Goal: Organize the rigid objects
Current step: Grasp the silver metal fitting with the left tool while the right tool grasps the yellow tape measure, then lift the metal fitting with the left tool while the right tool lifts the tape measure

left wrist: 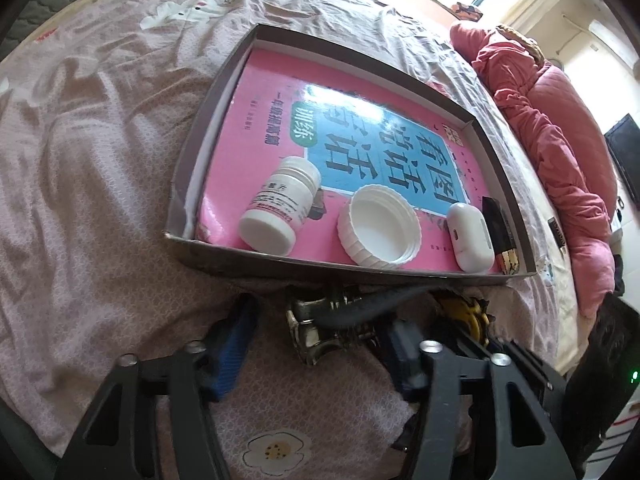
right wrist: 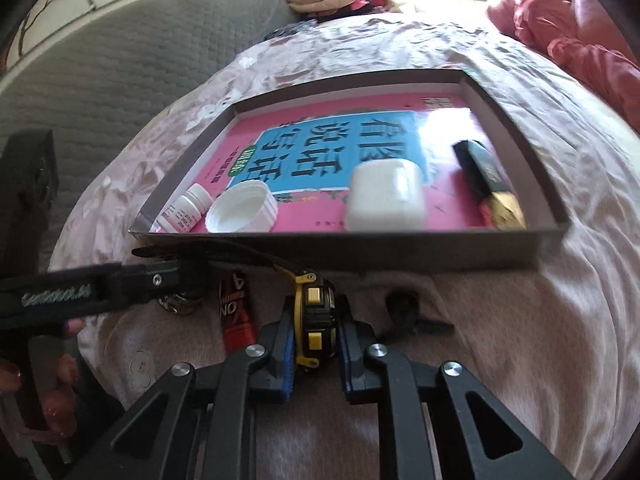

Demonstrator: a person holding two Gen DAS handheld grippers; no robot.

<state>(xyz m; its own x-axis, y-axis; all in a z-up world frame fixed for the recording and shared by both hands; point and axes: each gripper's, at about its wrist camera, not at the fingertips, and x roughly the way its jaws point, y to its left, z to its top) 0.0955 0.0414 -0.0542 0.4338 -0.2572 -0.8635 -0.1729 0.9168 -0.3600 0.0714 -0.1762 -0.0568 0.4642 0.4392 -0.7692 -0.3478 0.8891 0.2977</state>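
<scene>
Shallow box [right wrist: 420, 246] sits on the bed sheet [right wrist: 540, 340], a book [right wrist: 304, 148] flat inside it. Along the box's near wall, on the book, left to right in the right wrist view: small bottle [right wrist: 184, 210] on its side, upturned lid [right wrist: 242, 212] just beside it, earbud case [right wrist: 384, 196], slim box [right wrist: 490, 184] near the right wall. In front of the box, on the sheet: metal piece [left wrist: 316, 328], tube [right wrist: 236, 312] to its right, then tape measure [right wrist: 316, 316] between the right gripper's [right wrist: 316, 354] pads.
</scene>
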